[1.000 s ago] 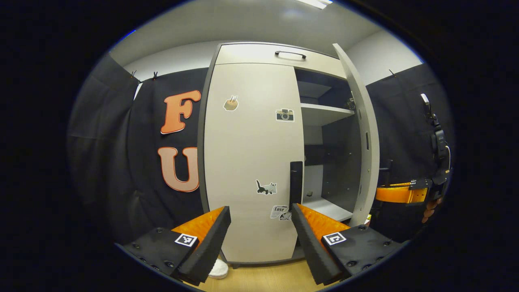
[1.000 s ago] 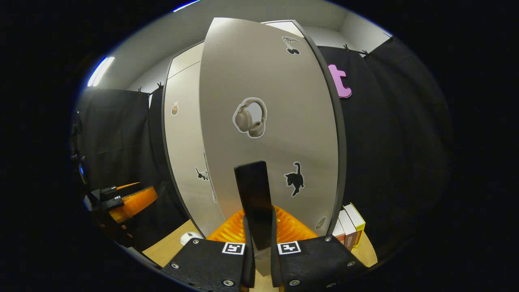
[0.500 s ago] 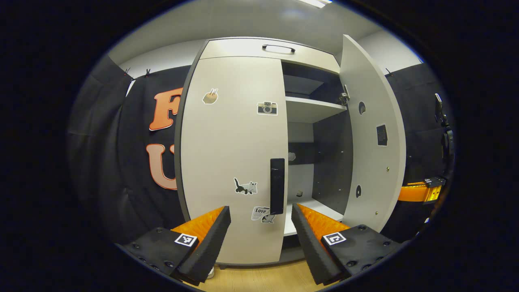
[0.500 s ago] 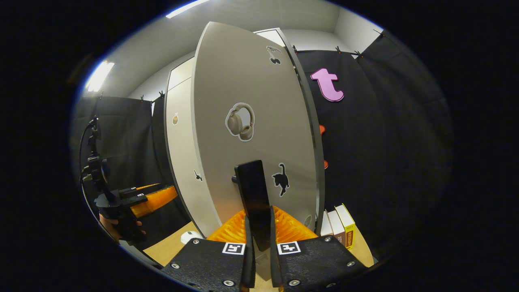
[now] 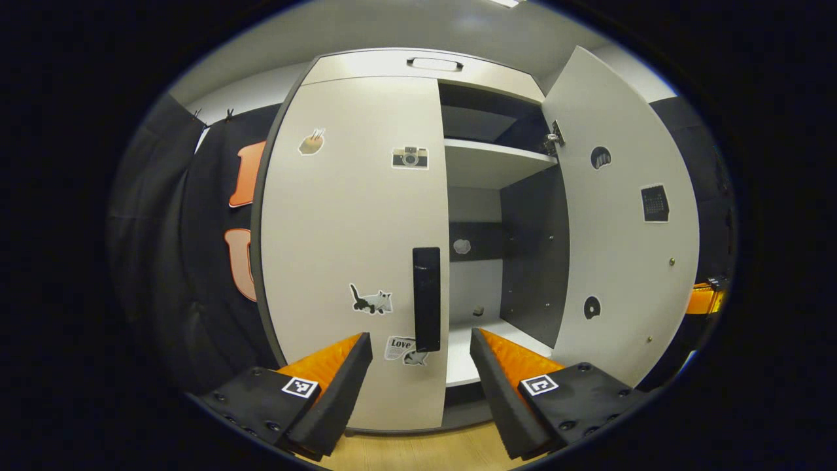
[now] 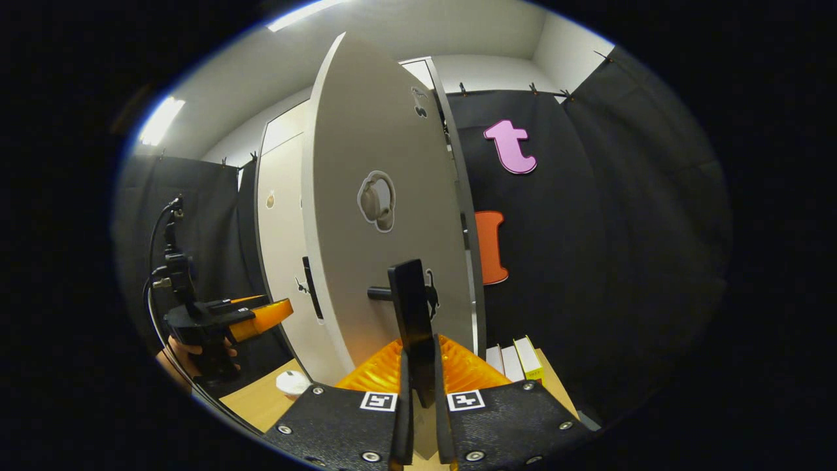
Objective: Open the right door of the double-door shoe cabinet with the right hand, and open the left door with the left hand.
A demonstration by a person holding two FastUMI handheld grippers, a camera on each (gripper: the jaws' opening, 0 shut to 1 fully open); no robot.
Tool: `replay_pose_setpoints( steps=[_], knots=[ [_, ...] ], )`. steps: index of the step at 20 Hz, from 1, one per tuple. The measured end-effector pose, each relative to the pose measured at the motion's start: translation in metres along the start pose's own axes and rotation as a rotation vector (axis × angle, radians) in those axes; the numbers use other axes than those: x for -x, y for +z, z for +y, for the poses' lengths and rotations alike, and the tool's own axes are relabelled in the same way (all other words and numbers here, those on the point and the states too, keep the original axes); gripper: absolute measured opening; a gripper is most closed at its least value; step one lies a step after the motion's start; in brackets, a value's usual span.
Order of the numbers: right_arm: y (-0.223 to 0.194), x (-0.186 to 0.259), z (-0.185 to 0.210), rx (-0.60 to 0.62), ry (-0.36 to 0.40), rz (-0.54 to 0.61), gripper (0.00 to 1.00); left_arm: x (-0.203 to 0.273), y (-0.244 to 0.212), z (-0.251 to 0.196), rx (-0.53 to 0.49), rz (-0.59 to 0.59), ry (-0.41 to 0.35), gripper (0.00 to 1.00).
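Right gripper (image 6: 418,399) pinches the right door's handle (image 6: 413,314); left gripper (image 5: 422,366) (spread) faces the left door's handle (image 5: 426,298), a "Love" sticker (image 5: 400,345) beside it.

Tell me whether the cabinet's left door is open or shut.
Shut. In the left gripper view the left door lies flush across its half, while the right door stands swung out, baring shelves.

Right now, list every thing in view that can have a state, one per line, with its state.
right door: swung wide open, showing its inner face.
left door: closed.
left door handle: free, ahead of the open fingers.
right door handle: clamped between both fingers.
left gripper: open, holding nothing.
right gripper: shut on the right door handle.
cabinet shelves: exposed, nothing visible on them.
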State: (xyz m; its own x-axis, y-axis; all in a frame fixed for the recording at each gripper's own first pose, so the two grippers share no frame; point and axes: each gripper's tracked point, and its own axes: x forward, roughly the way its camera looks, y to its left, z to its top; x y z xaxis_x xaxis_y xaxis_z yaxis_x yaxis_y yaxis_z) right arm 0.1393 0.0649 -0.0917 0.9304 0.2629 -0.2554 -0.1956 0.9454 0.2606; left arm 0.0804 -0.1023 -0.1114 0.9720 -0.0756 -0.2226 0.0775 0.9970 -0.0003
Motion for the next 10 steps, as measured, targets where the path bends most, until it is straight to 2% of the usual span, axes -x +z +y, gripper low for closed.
replay_pose_setpoints(
  steps=[5, 8, 9, 10],
  knots=[
    [0.002, 0.007, -0.03, -0.016, -0.063, -0.016, 0.13, -0.034, -0.007, 0.001, -0.015, 0.023, 0.026, 0.97],
    [0.005, 0.006, -0.052, 0.009, -0.141, -0.031, 0.13, -0.052, -0.009, 0.013, -0.032, 0.035, 0.056, 0.99],
    [0.006, 0.007, -0.058, 0.015, -0.162, -0.036, 0.1, -0.056, -0.01, 0.014, -0.029, 0.04, 0.056, 0.96],
    [0.005, 0.008, -0.056, 0.003, -0.153, -0.037, 0.07, -0.061, -0.009, 0.015, -0.028, 0.04, 0.054, 0.99]
  ],
)
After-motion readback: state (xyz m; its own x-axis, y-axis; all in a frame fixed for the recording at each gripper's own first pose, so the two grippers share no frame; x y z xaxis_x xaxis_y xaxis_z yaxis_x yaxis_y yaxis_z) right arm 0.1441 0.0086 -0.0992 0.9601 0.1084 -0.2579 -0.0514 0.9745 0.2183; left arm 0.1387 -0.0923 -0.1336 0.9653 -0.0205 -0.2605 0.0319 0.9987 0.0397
